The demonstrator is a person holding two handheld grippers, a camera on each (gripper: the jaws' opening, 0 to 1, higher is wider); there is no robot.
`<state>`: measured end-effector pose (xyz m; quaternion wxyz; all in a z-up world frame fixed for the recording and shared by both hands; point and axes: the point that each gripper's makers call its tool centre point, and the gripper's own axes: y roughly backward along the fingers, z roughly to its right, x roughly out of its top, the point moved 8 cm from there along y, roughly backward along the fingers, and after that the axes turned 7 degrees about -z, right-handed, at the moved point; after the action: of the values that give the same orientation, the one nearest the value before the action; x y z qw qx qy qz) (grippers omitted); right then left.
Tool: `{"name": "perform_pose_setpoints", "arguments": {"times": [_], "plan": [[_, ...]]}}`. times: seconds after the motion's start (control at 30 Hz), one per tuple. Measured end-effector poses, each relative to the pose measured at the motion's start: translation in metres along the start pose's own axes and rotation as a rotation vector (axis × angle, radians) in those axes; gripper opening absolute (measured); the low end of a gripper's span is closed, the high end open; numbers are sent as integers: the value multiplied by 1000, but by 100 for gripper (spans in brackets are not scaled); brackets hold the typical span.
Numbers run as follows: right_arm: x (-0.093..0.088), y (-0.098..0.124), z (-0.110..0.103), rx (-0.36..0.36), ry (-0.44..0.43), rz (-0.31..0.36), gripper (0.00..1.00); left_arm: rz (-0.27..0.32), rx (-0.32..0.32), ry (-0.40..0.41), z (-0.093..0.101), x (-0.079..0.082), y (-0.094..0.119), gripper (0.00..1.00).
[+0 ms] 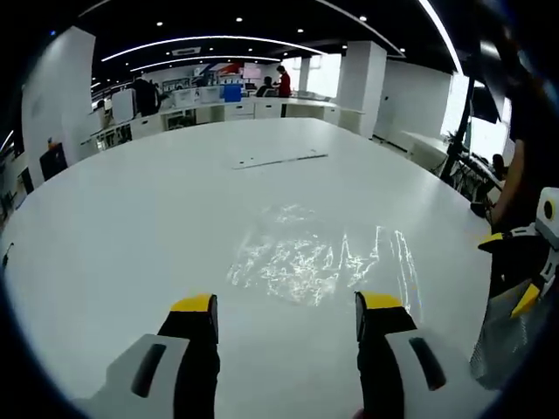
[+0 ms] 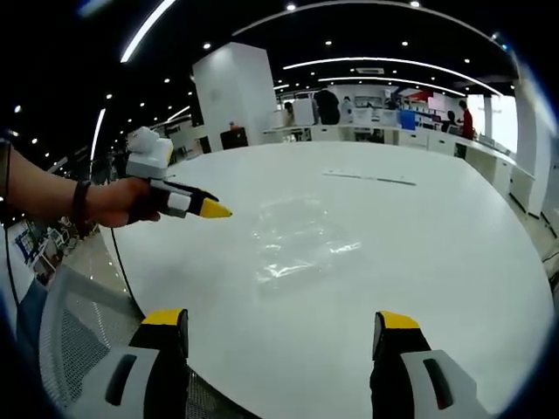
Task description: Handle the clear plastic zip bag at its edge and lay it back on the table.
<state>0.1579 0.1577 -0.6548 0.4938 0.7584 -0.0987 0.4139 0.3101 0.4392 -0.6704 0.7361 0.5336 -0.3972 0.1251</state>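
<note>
In the left gripper view, your left tool (image 1: 286,316) has its two yellow-tipped jaws standing wide apart with nothing between them, low over the white table (image 1: 131,218). The clear plastic zip bag (image 1: 319,257) lies flat on that table just ahead of the tool, a little toward its right jaw, and the jaw tips do not touch it; its crinkled film catches the ceiling lights. Farther ahead of the tool, well beyond the bag, a thin pale strip (image 1: 279,160) lies on the table, and past the table's far edge stand desks and a few people. At the right edge of this view your right tool (image 1: 524,262) comes in, yellow tips showing, beside a mesh chair back (image 1: 502,336); from here you cannot tell how its jaws stand. In the right gripper view, your left hand (image 2: 122,202) holds the left tool at the left side, over the table's edge, its yellow tip pointing toward the bag, which lies near it but apart from it. Your right tool (image 2: 279,336) has its own jaws spread wide and empty at the table's near edge. The bag lies ahead of this tool, roughly between its two jaws' lines and well short of the thin strip, which sits farther out toward the right jaw's side.
</note>
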Motion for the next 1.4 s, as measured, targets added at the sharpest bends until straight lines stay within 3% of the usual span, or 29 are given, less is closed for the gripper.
{"name": "perform_pose_setpoints", "arguments": {"times": [0.5,0.7,1.4], "plan": [[-5,-6,3,-5,-5,-24,87,-44,2,-12,-21,20,-27,61],[-5,-6,2,-6,-7,-32,86,-66,-4,-19,-32,21,-38,61],[-6,-3,0,-17,-5,-45,85,-130,-26,-38,-26,17,-70,58]]}}
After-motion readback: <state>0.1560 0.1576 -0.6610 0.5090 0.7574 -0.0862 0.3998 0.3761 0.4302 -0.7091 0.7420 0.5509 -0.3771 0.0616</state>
